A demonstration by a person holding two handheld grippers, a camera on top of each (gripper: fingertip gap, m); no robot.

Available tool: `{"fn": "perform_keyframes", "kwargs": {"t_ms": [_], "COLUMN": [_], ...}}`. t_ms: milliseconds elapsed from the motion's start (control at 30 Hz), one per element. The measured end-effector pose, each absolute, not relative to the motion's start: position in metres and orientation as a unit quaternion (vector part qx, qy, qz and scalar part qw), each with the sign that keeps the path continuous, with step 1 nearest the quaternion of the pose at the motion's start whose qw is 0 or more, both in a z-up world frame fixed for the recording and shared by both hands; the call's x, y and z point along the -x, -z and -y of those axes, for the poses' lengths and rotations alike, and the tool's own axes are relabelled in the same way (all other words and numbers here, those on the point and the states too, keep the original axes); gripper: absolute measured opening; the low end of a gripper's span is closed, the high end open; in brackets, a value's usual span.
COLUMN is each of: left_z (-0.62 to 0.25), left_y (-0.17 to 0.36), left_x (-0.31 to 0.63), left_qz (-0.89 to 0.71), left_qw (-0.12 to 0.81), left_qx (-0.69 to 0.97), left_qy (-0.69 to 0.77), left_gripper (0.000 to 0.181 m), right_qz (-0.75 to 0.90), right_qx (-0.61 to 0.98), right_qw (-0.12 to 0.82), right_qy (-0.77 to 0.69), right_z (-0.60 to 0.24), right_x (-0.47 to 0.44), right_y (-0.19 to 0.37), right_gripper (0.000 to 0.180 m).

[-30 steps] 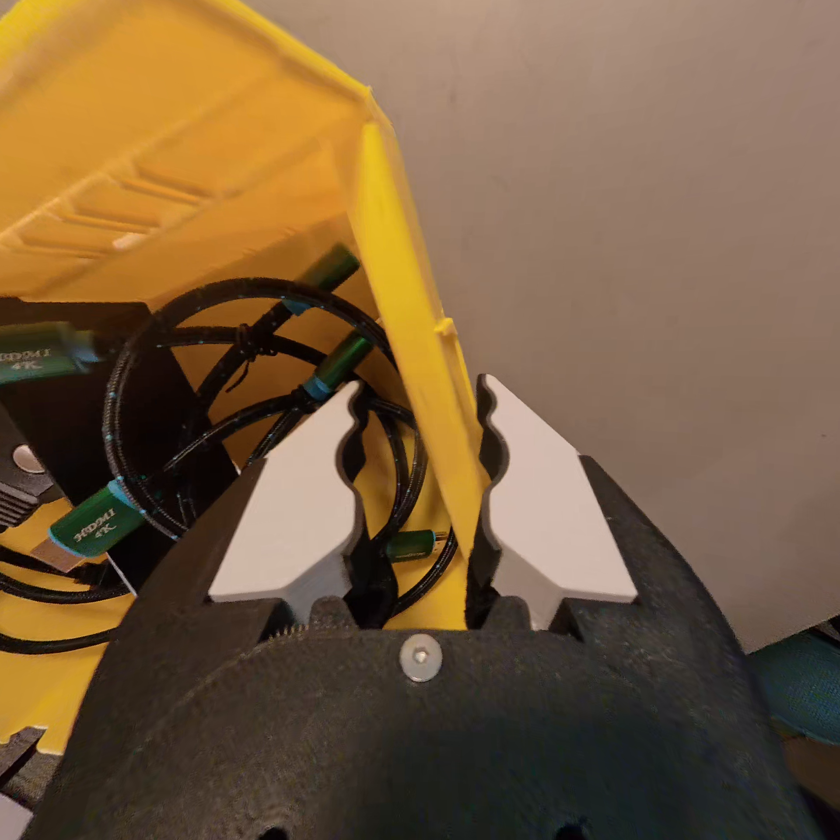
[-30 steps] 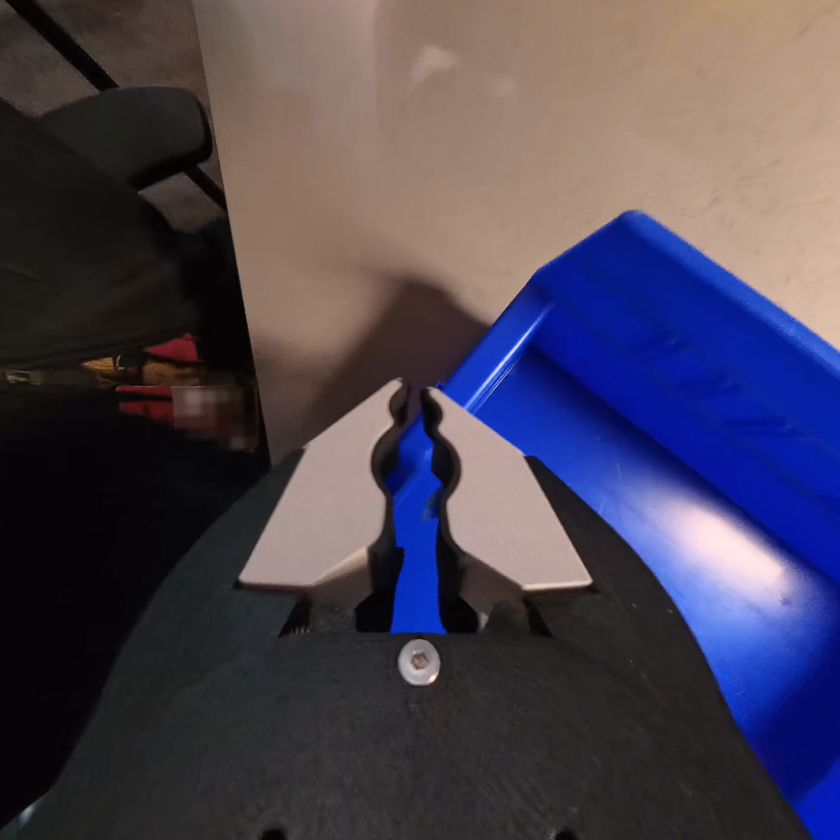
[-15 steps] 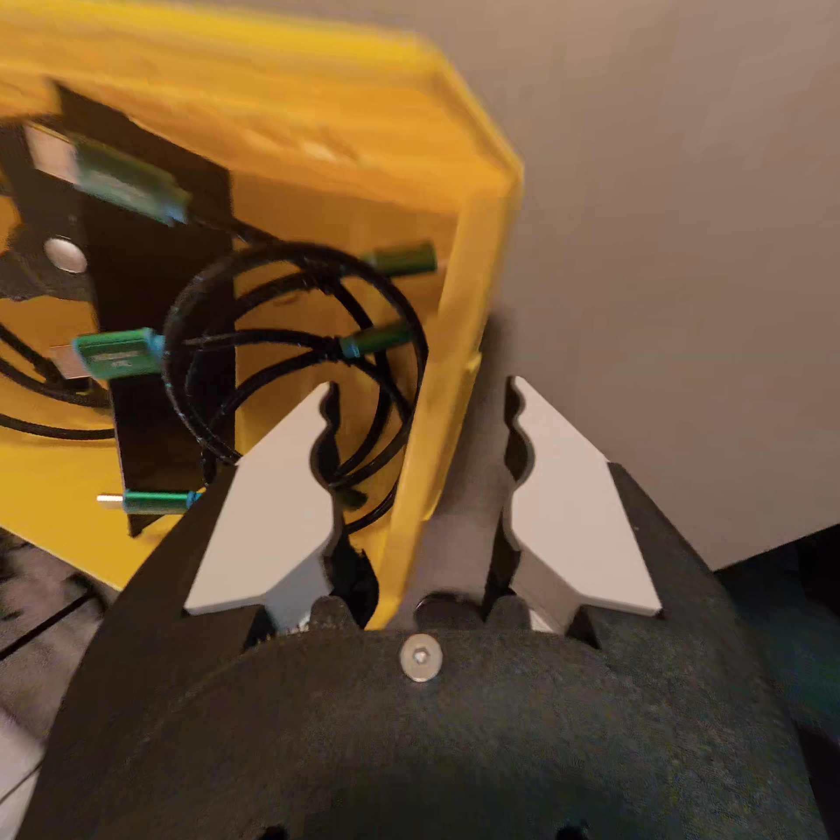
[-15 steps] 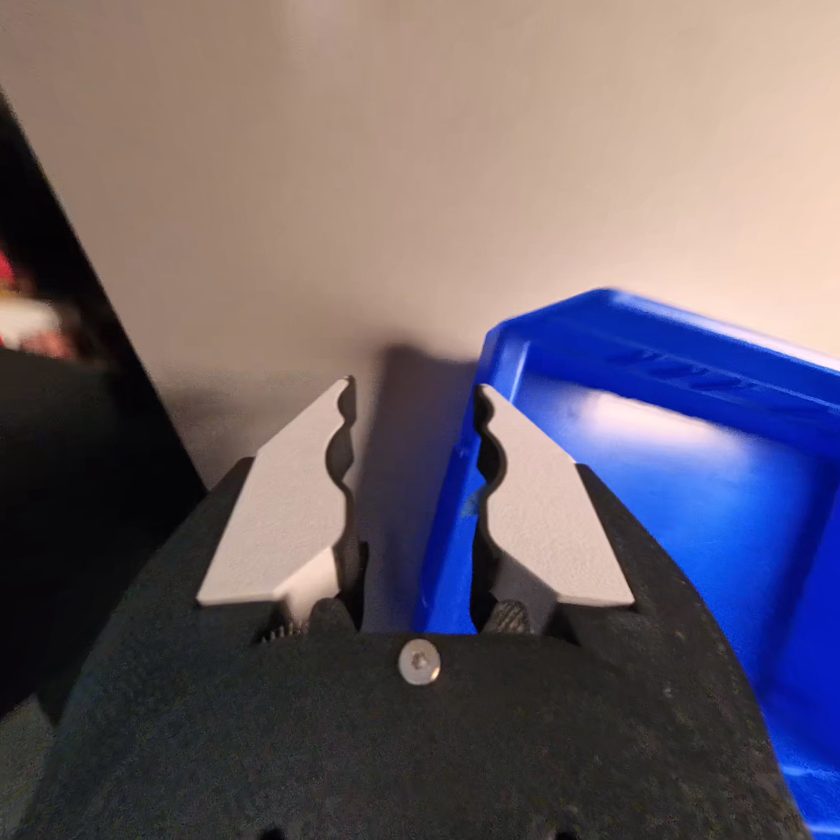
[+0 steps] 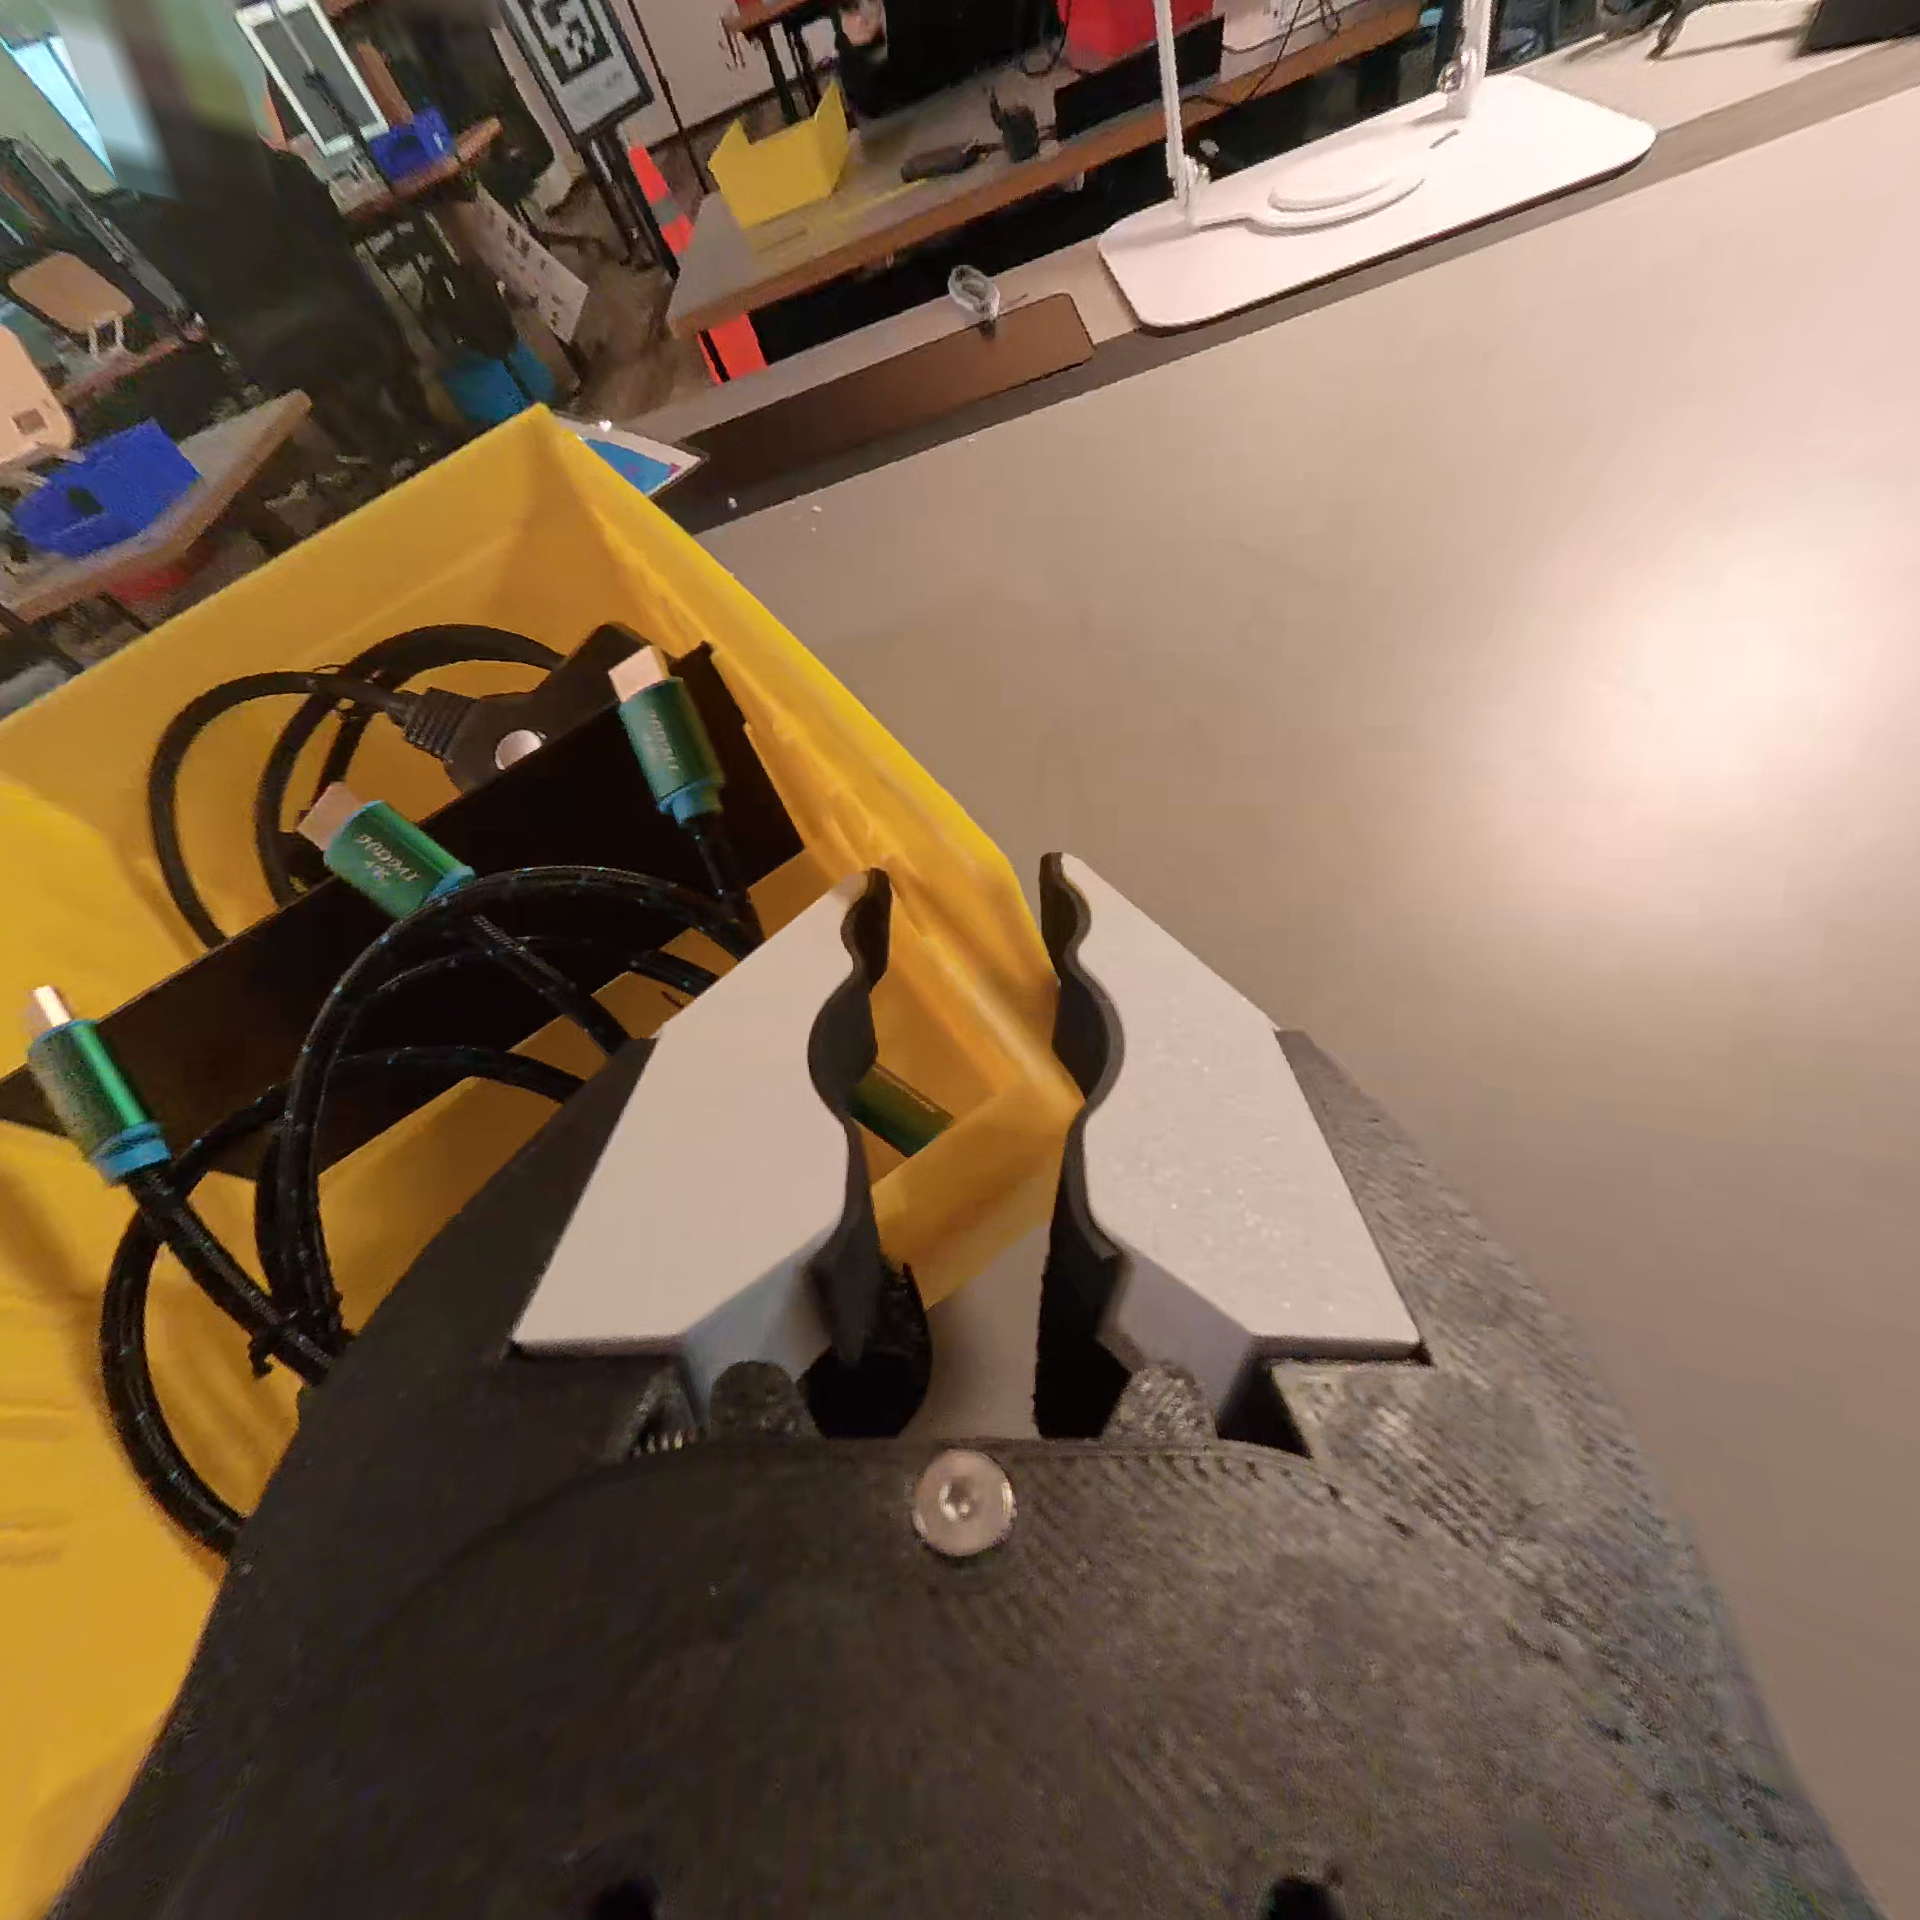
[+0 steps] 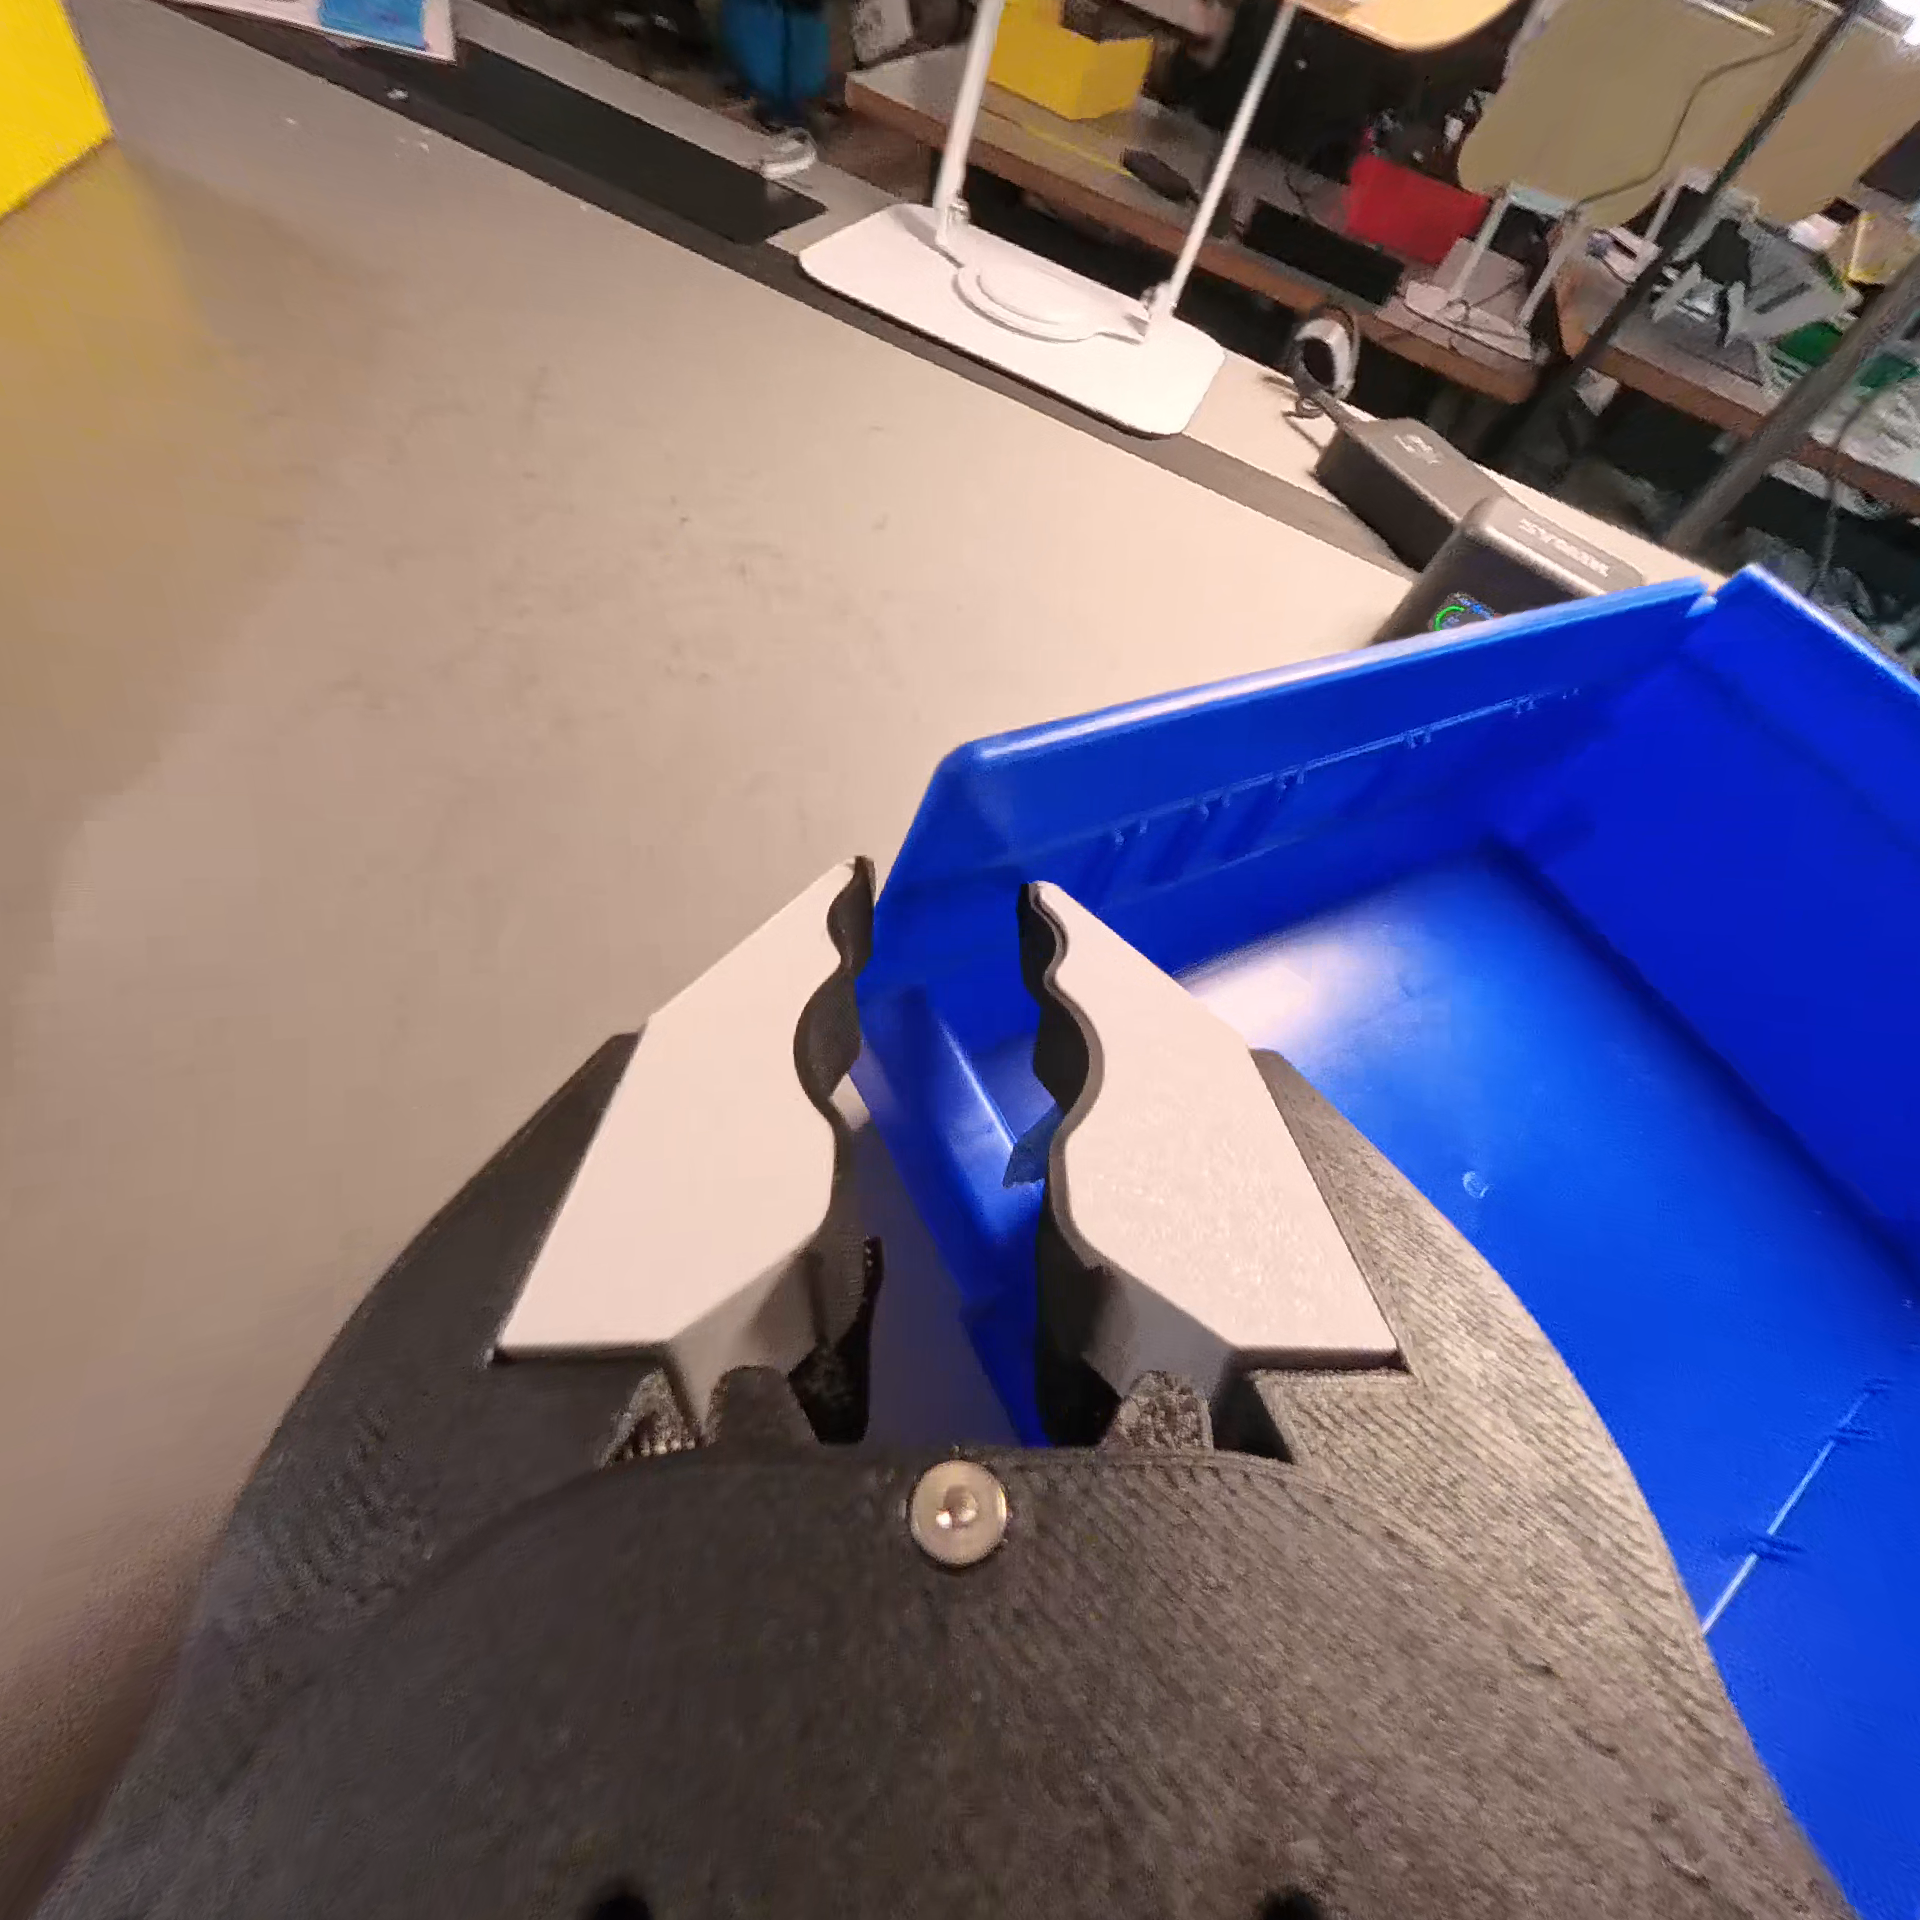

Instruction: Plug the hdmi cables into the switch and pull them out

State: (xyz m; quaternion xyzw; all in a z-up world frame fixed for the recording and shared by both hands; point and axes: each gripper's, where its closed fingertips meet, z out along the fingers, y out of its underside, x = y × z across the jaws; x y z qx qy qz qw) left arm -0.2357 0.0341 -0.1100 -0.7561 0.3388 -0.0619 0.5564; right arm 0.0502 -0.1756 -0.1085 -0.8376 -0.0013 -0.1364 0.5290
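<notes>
A yellow bin (image 5: 582, 551) stands at the left of the left wrist view. In it lie a flat black switch (image 5: 582, 805) and coiled black braided HDMI cables (image 5: 468, 935) with green plugs (image 5: 665, 743), all unplugged. My left gripper (image 5: 961, 878) is open and straddles the bin's near right corner, one finger inside and one outside. An empty blue bin (image 6: 1351, 790) fills the right of the right wrist view. My right gripper (image 6: 943, 878) is open and straddles its near left wall without pinching it.
The bins stand on a grey table (image 5: 1455, 727). A white lamp base (image 5: 1351, 187) sits at the table's far edge and also shows in the right wrist view (image 6: 1018, 301). A black bar (image 5: 894, 364) lies beside it. A dark grey box (image 6: 1507, 561) stands behind the blue bin.
My right gripper was shut on the blue bin's wall and has opened. Both views have swung up from looking down into the bins to looking across the table.
</notes>
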Motion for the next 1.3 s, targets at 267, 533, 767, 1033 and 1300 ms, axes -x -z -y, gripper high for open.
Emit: {"fn": "perform_keyframes", "kwargs": {"t_ms": [267,533,767,1033,1300], "left_z": [-0.018,-0.032,-0.032,-0.048,-0.062], "left_y": [0.108,0.103,0.104,0.105,0.105], "left_x": [0.313,0.323,0.363,0.389,0.41], "left_qz": [-0.305,-0.269,-0.256,-0.266,-0.271], "left_qw": [0.582,0.603,0.593,0.588,0.581], "left_qx": [0.752,0.75,0.762,0.763,0.766], "left_qy": [0.048,0.034,0.049,0.028,0.052], "left_gripper": [0.007,0.005,0.005,0.005,0.005], "right_qz": [0.016,-0.061,-0.147,-0.109,-0.107], "right_qx": [0.802,0.793,0.788,0.801,0.804], "right_qw": [0.587,0.558,0.528,0.514,0.523], "right_qy": [0.111,0.236,0.282,0.287,0.261], "right_z": [0.255,0.242,0.305,0.305,0.302], "right_x": [-0.063,-0.095,-0.166,-0.19,-0.214], "right_y": [0.091,0.098,0.099,0.1,0.1], "right_gripper": [0.024,0.026,0.003,0.003,0.003]}}
